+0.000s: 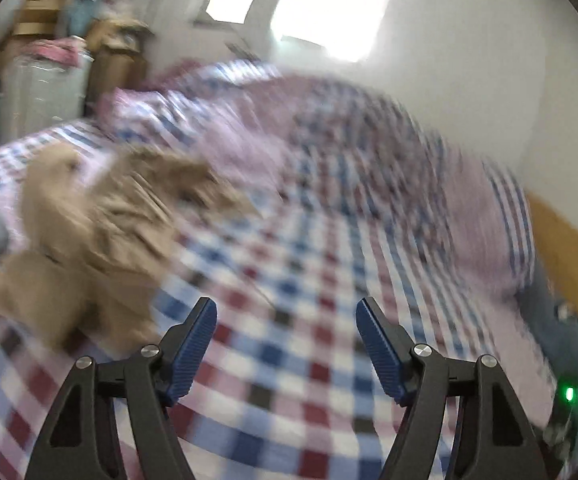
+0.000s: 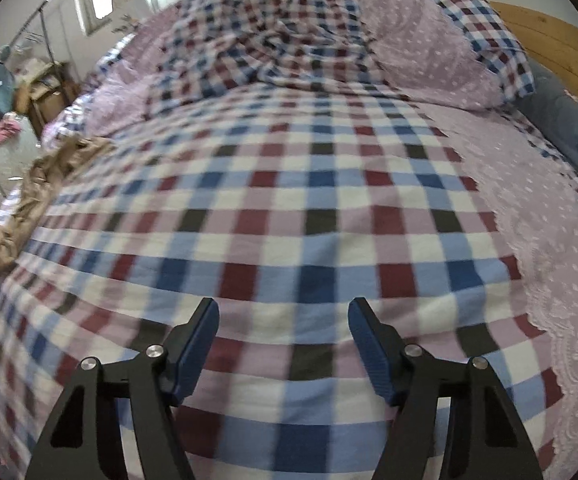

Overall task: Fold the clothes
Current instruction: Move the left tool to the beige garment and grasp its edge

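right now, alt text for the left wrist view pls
The open left gripper hovers empty over a checked bedsheet, with a crumpled tan garment lying ahead to its left. The picture is motion-blurred; a bright window glares beyond the bed.

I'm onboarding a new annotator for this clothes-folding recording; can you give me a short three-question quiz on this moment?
1. True or false: the left tongs are shut on the tan garment.
2. Which pattern covers the bedspread? A) stripes B) checks C) plain grey
3. In the right wrist view, at which edge of the bed does the tan garment lie?

Key:
1. False; the tongs are open and hold nothing.
2. B, checked in blue, dark red and white.
3. The left edge, crumpled; the right tongs are open over bare bedspread.
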### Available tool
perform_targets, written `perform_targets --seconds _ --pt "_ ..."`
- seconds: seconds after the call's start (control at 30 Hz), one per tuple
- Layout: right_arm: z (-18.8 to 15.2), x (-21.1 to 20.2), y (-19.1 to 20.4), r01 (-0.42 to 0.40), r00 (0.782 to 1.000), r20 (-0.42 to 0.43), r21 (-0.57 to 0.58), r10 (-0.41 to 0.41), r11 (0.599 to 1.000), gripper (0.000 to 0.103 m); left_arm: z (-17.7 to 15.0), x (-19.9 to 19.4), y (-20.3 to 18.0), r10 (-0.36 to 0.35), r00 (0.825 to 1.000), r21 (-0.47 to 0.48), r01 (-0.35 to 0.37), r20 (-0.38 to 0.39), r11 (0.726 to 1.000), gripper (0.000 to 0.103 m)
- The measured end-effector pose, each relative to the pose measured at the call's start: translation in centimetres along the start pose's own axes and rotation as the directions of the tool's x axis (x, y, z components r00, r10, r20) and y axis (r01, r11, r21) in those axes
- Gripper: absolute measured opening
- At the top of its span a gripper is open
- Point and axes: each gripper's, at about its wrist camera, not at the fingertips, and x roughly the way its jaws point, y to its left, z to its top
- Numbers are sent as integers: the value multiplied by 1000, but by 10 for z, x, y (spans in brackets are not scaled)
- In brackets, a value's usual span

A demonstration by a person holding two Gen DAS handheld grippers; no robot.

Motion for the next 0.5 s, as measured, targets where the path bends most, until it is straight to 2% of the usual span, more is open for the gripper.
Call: perform_targets --seconds 0.07,0.17,0.3,0.37,0.5 --pt "2 -1 10 -11 1000 12 -18 11 1000 71 6 -6 12 54 997 1 -54 46 999 76" --pt "2 -2 20 -29 999 20 -32 30 999 71 7 0 28 144 990 23 -144 13 989 76" --pt "2 1 31 -44 999 22 -35 45 998 71 -3 22 39 221 972 62 -216 -81 974 76" --pt "2 1 34 -53 998 25 -34 54 998 71 -9 28 43 248 962 82 -240 -110 967 76" --pt "2 3 42 -63 998 24 -48 64 997 71 -18 33 45 236 962 108 -222 -138 969 76"
